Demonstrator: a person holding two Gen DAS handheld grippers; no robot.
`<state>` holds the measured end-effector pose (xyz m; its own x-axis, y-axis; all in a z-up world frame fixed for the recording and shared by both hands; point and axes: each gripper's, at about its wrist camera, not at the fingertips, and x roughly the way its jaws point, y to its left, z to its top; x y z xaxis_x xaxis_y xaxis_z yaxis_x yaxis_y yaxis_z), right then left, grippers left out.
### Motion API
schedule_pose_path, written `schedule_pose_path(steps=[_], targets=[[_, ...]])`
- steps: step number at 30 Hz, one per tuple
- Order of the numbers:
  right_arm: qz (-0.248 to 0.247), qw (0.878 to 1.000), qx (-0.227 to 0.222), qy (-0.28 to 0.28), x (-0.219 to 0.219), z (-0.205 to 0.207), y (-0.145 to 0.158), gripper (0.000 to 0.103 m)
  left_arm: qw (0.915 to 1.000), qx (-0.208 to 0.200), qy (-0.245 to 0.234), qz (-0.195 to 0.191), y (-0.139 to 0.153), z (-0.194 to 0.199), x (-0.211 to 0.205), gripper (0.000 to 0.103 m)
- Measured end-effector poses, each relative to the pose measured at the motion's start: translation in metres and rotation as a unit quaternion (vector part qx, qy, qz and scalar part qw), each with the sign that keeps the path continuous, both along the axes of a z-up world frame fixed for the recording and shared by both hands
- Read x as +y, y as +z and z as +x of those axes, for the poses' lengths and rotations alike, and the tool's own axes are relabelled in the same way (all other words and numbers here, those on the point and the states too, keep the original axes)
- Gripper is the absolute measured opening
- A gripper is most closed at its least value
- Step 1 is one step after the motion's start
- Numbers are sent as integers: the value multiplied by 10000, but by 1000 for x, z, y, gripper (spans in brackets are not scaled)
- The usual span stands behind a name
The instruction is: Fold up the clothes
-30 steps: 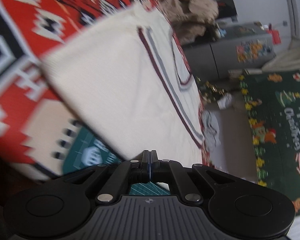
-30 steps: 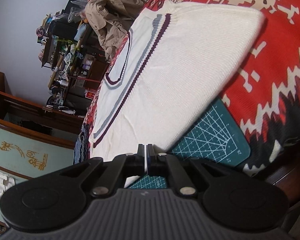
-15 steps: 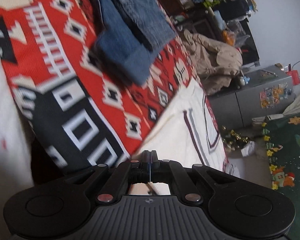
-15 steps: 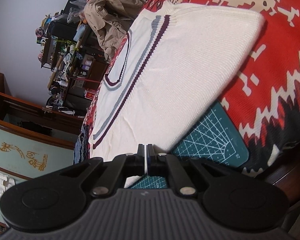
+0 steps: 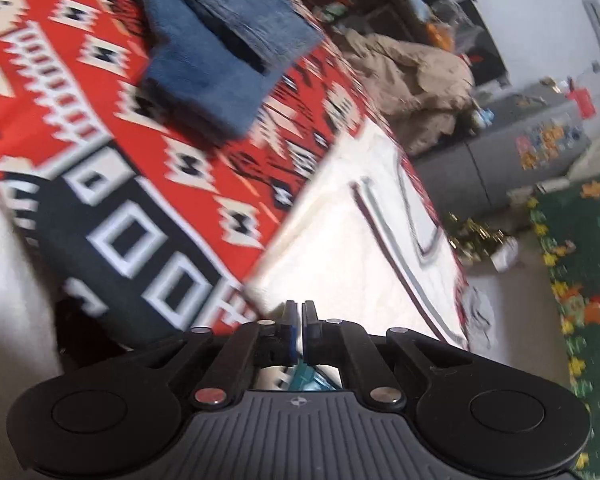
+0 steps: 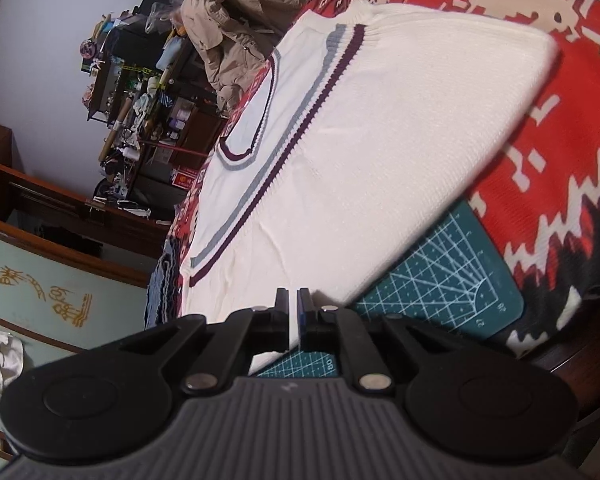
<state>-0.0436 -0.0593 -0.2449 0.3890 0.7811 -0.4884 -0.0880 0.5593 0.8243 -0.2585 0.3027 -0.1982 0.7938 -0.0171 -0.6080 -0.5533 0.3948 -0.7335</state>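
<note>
**Cream sweater folded on patterned blanket; both grippers nearly closed**

The left gripper [image 5: 298, 312] has its jaws drawn almost together with only a narrow slit between them; nothing is clamped. Ahead of and just right of its tips lies the cream sweater [image 5: 340, 248], its maroon and grey stripes running away from the jaws. Further ahead and left, a folded pair of blue jeans [image 5: 216, 40] rests on the red patterned blanket [image 5: 100, 92]. This view is motion-blurred.

The right gripper [image 6: 293, 300] has jaws that have just been opening slightly; a thin gap shows, and the sweater's near white edge sits in that gap. Whether the pads press it cannot be told. The sweater [image 6: 380, 140] spreads forward from the jaws, folded, overlapping a teal cutting mat [image 6: 440, 280] just right of the tips. A tan jacket [image 6: 236, 32] lies far ahead, beyond the sweater.
</note>
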Motion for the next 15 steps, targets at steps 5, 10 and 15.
schedule_pose_path(steps=[5,10,15], targets=[[-141,9994,-101,-285,-21,7,5,6,9996,37,224,157,5,-7,5,2],[-398,9944,-80,-975,-66,22,11,6,9996,42,208,200,7,-8,6,3],[-636,9839,-47,-1671,-114,33,15,6,9997,16,208,161,6,-9,8,3]])
